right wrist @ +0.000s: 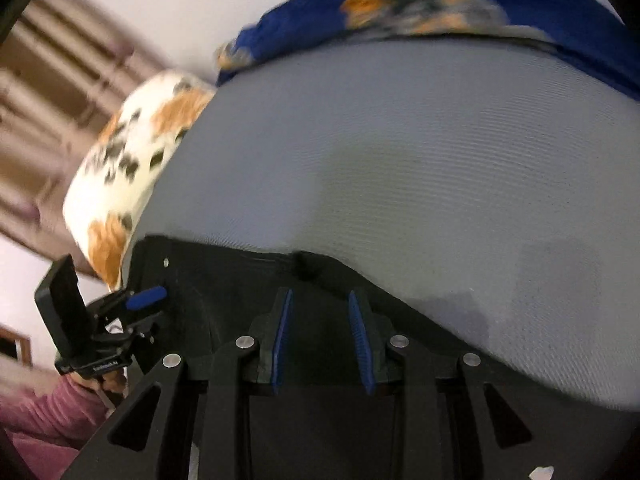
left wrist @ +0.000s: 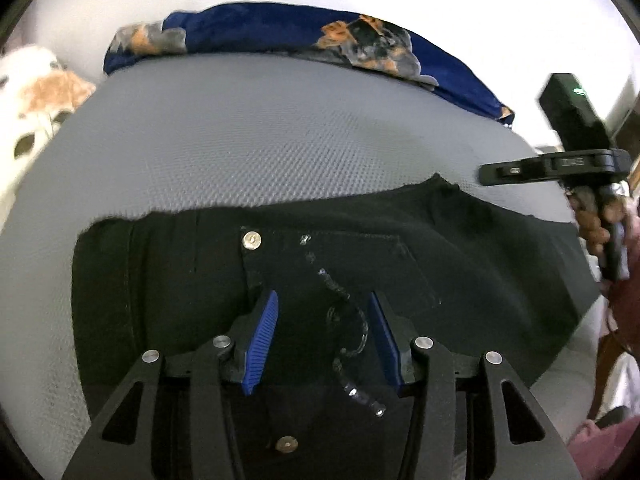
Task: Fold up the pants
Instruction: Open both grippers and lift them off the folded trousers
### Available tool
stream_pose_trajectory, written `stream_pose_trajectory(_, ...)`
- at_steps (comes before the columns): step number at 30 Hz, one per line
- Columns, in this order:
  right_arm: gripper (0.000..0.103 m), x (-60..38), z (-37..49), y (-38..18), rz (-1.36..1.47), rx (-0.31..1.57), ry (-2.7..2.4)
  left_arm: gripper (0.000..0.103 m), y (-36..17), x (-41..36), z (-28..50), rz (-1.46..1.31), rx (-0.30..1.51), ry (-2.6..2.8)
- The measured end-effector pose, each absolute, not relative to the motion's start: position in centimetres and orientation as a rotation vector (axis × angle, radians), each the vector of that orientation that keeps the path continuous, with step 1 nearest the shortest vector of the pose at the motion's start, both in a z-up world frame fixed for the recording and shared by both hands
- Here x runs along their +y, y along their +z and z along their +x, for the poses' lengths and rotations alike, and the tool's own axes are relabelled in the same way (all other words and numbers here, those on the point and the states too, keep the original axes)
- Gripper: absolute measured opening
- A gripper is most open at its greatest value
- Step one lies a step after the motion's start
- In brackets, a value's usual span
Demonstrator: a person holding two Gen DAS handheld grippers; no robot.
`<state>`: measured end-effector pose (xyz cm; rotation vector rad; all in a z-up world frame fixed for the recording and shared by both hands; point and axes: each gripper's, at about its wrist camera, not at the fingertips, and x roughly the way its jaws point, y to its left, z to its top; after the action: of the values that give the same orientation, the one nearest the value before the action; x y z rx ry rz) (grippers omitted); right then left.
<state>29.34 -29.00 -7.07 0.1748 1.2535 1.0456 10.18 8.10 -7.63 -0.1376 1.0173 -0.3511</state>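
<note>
Black pants (left wrist: 360, 248) lie on a grey mattress (left wrist: 260, 132), waistband to the left with a silver button (left wrist: 252, 239) and a dark beaded cord (left wrist: 352, 344) on top. My left gripper (left wrist: 323, 300) is open, its blue pads (left wrist: 264, 340) hovering over the pants near the button and pocket. My right gripper (right wrist: 320, 300) is open over the pants' far edge (right wrist: 304, 268). In the left wrist view the right gripper's body (left wrist: 576, 160) shows at the right. In the right wrist view the left gripper (right wrist: 132, 304) shows at the pants' left end.
A blue patterned pillow (left wrist: 280, 28) lies along the far edge of the mattress. A white and orange patterned cushion (right wrist: 136, 152) sits at the left. Brown curtains (right wrist: 52, 80) hang behind it. The person's pink sleeve (right wrist: 52, 412) shows at the lower left.
</note>
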Motion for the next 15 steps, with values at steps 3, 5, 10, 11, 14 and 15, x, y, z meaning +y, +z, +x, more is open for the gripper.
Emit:
stream_pose_trajectory(3, 0.032, -26.6, 29.8, -8.1, 0.132, 1.317, 1.103, 0.048, -7.8, 8.4, 10.1, -0.161, 1.01, -0.368)
stream_pose_trajectory(5, 0.033, -25.5, 29.5, -8.5, 0.089, 1.326, 1.107, 0.048, -7.9, 8.4, 10.2, -0.175, 1.012, -0.378)
stream_pose_trajectory(10, 0.014, -24.6, 29.9, -8.1, 0.089, 1.293, 1.138, 0.048, -8.1, 8.9, 10.0, -0.194, 1.014, -0.41)
stream_pose_trajectory(11, 0.012, -24.5, 30.0, -7.7, 0.086, 1.28, 1.145, 0.048, -8.2, 9.1, 10.2, -0.198, 1.014, -0.413)
stream_pose_trajectory(14, 0.007, -24.6, 30.1, -6.9, 0.063, 1.24, 1.099, 0.048, -8.3, 9.2, 10.2, -0.208, 1.011, -0.421)
stream_pose_trajectory(15, 0.006, -24.4, 30.1, -7.0, 0.053, 1.229, 1.071, 0.048, -8.4, 9.3, 10.2, -0.212, 1.008, -0.423)
